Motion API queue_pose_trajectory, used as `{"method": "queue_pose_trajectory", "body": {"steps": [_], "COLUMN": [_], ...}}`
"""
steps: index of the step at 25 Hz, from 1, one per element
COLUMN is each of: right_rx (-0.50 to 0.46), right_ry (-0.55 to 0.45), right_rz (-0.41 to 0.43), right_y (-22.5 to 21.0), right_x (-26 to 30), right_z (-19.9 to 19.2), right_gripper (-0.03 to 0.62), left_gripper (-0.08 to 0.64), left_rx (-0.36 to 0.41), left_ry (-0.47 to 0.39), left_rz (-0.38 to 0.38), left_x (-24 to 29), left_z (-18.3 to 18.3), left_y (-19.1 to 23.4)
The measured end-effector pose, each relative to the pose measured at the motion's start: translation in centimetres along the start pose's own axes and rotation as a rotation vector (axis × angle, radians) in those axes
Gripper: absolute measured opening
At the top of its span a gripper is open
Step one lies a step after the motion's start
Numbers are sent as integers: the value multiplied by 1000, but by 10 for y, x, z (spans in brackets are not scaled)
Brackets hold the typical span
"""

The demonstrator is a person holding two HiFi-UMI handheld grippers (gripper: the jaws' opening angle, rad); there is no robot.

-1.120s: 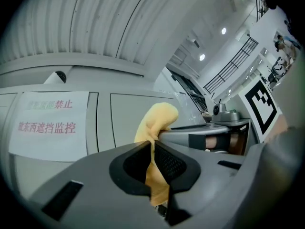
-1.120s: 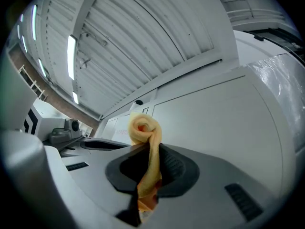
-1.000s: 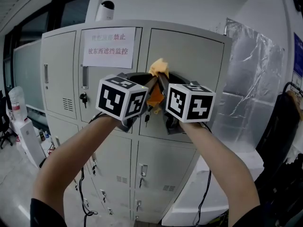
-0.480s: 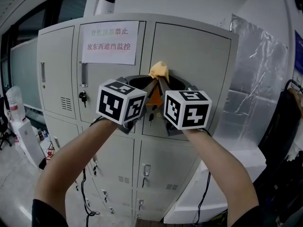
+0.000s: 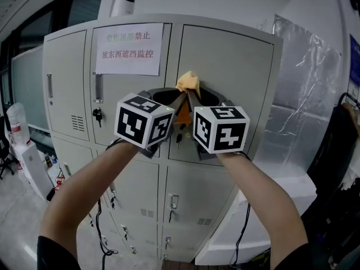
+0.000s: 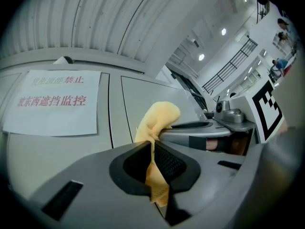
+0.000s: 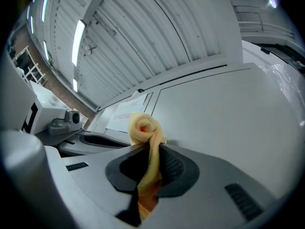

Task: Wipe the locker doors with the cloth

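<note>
1. Cloth (image 5: 188, 82) is clamped between the closed fingers of the left gripper (image 6: 152, 146) and the right gripper (image 7: 152, 152), at the left edge of the locker door (image 5: 236, 77).
2. Bare door surface is seen toward 3 o'clock, and a notice (image 5: 128, 48) at 9 o'clock.

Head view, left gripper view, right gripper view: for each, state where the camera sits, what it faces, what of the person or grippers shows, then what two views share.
Head view: on the head, facing the lockers; forearms, left gripper, right gripper show.
Left gripper view: on that gripper, along jaws shut on the cloth, toward the notice.
Right gripper view: likewise, toward a plain door.
Shared: both gripper views show the cloth and the other gripper.
</note>
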State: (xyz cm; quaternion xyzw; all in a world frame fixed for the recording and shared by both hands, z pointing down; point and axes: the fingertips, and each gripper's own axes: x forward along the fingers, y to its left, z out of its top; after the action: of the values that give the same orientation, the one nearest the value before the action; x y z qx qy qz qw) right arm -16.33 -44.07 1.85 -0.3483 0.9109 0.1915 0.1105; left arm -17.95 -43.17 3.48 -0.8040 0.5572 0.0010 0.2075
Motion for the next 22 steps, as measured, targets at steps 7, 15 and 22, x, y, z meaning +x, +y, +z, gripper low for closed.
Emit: {"method": "queue_pose_trajectory", "body": {"steps": [7, 15, 22], "right_rx": [-2, -11, -10], "right_ry": [3, 13, 15], "right_rz": [-14, -50, -93], "right_y": [-10, -37, -73], "right_x": [-8, -29, -55], "right_z": [-1, -5, -3], "right_gripper": [63, 63, 63], "left_gripper": [37, 37, 37], "left_rx": [70, 97, 92], "left_ry": [5, 32, 34], "left_rz": [21, -3, -50], "left_x": [7, 26, 51], "left_z": [2, 5, 14], "left_y": [-12, -40, -74]}}
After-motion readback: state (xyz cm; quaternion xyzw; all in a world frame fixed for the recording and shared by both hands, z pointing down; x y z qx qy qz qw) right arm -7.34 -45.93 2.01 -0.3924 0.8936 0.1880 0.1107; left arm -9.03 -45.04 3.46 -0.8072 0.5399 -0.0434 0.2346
